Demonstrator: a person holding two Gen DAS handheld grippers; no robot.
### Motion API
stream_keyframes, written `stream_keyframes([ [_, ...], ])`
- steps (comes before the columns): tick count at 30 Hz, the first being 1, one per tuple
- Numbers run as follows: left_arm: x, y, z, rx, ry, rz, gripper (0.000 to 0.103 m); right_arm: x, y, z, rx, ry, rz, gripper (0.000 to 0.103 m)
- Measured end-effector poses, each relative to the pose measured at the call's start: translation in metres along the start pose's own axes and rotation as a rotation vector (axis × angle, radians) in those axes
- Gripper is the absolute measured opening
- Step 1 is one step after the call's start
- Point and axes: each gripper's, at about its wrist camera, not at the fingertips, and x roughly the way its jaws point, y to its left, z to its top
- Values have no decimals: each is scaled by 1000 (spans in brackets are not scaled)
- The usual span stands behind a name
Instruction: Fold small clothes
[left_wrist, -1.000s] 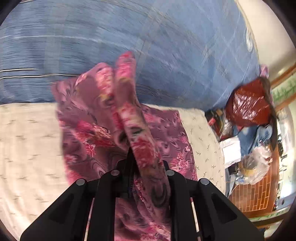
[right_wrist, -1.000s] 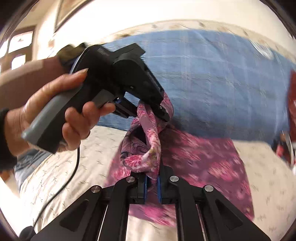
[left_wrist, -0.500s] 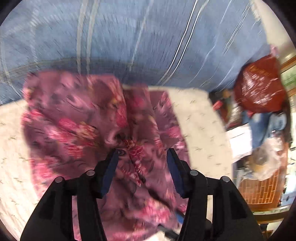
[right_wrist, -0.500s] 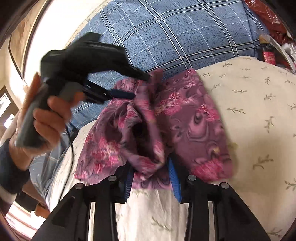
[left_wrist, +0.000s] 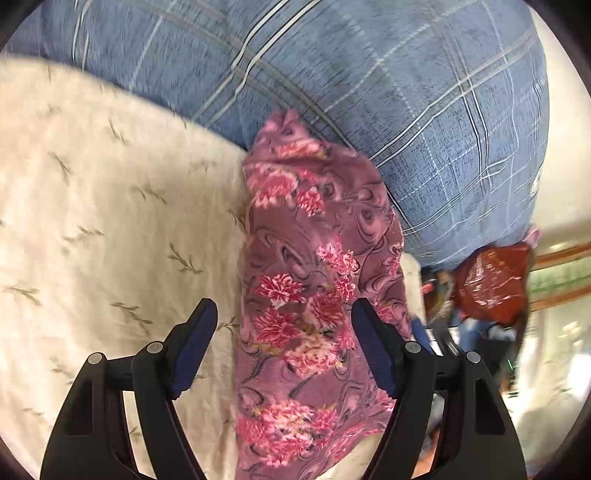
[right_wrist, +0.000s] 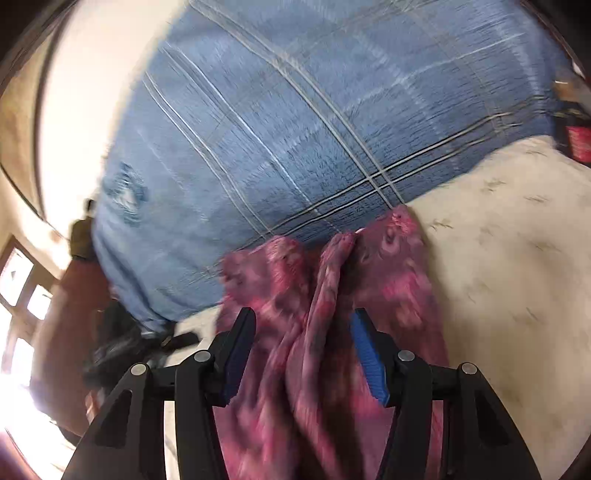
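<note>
The left gripper (left_wrist: 283, 314) has its jaws spread wide, holding nothing; the garment (left_wrist: 314, 314) lies between and beyond its blue-padded fingers (left_wrist: 194, 341), which stand clear of the cloth on either side. The right gripper (right_wrist: 303, 325) is likewise spread wide and grips nothing, with the garment (right_wrist: 325, 325) bunched between its fingers (right_wrist: 365, 354), though blur hides whether the pads touch it.

No container with clear contents shows; a red plastic bag (left_wrist: 491, 284) sits past the bed's edge among clutter too blurred to name.

The garment is purple-pink with a floral and swirl print. From the left wrist it lies as a long, narrow folded strip on the cream sheet (left_wrist: 110, 229), its far end touching the blue plaid blanket (left_wrist: 369, 92). From the right wrist it looks rumpled, with a raised ridge down its middle, its far edge against the same blanket (right_wrist: 295, 110), the sheet (right_wrist: 517, 258) to its right.
</note>
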Motion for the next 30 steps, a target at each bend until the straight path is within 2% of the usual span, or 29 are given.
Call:
stream_keyframes([
  [3, 7, 1, 1, 12, 7, -45, 75, 51, 5, 6, 24, 122, -31, 56],
  [5, 17, -4, 0, 21, 16, -59, 75, 68, 13, 7, -6, 144, -18, 56],
  [6, 21, -8, 0, 29, 16, -55, 75, 75, 17, 5, -31, 167, -5, 50],
  [7, 23, -13, -3, 42, 9, -35, 75, 78, 26, 4, -86, 180, -24, 17],
  [8, 22, -18, -5, 63, 6, -28, 75, 76, 38, 4, -172, 174, -66, 10],
  [10, 16, -25, -9, 108, -13, -25, 75, 51, 43, 9, -206, 91, -44, 10],
  [13, 13, -33, -15, 153, -45, -30, 76, 12, 14, 24, -97, -17, 12, 10],
  [15, 28, -36, -16, 156, -26, 7, 76, 16, -7, 30, -61, 4, -54, 10],
  [17, 49, -40, -18, 165, 15, 89, 76, 36, -34, 27, -25, 111, -155, 14],
  [18, 54, -42, -20, 181, 19, 113, 76, 40, -44, 23, 4, 142, -160, 17],
  [20, 47, -49, -29, 217, 1, 120, 76, 21, -51, 20, 63, 94, -84, 23],
  [21, 44, -51, -32, 218, 4, 106, 76, 8, -54, 18, 91, 73, -40, 30],
  [23, 32, -51, -44, 206, 16, 47, 76, -23, -61, 5, 125, 59, 61, 45],
  [24, 25, -51, -52, 203, 16, 24, 76, -35, -62, -3, 124, 58, 75, 48],
  [26, 17, -50, -75, 212, 6, -8, 76, -57, -67, -25, 118, 73, 134, 48],
  [28, 19, -51, -89, 209, 10, -3, 76, -64, -70, -46, 121, 109, 199, 47],
  [29, 22, -53, -93, 207, 13, 22, 76, -60, -68, -55, 95, 146, 189, 42],
  [30, 26, -51, -101, 196, 45, 34, 76, -52, -62, -60, 61, 167, 166, 22],
])
